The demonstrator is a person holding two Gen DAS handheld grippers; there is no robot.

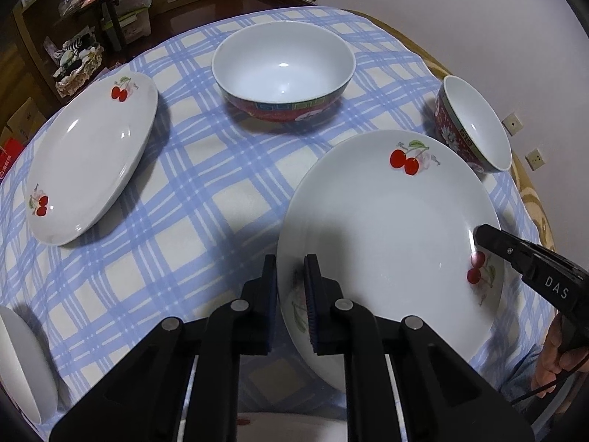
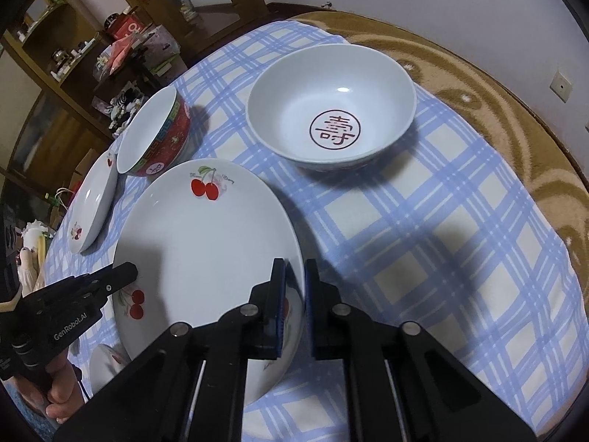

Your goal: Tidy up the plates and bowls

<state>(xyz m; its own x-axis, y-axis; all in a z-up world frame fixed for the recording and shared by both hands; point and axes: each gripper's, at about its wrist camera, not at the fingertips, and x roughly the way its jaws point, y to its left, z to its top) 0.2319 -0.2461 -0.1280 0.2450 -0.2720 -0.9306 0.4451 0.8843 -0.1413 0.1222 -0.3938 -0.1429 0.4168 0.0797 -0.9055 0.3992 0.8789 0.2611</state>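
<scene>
A large white cherry plate [image 1: 386, 228] [image 2: 206, 243] lies nearest me on the blue checked tablecloth [image 1: 206, 199]. My left gripper [image 1: 292, 269] [image 2: 127, 270] is shut on its left rim, one finger above and one below. My right gripper [image 2: 295, 269] [image 1: 482, 234] is shut on the opposite rim. A second cherry plate [image 1: 92, 158] [image 2: 92, 206] sits to the left. A wide bowl with a red outside [image 1: 283, 70] [image 2: 154, 136] stands behind. Another bowl [image 1: 475, 125] [image 2: 331, 110], with a red character inside, stands at the right.
A third white plate [image 1: 22, 361] [image 2: 106, 364] shows at the near left edge. A tan patterned blanket [image 2: 515, 118] rims the round table under the cloth. Cluttered wooden shelves [image 1: 84, 37] stand beyond the far left edge. A person's hand [image 2: 59, 394] holds the left gripper.
</scene>
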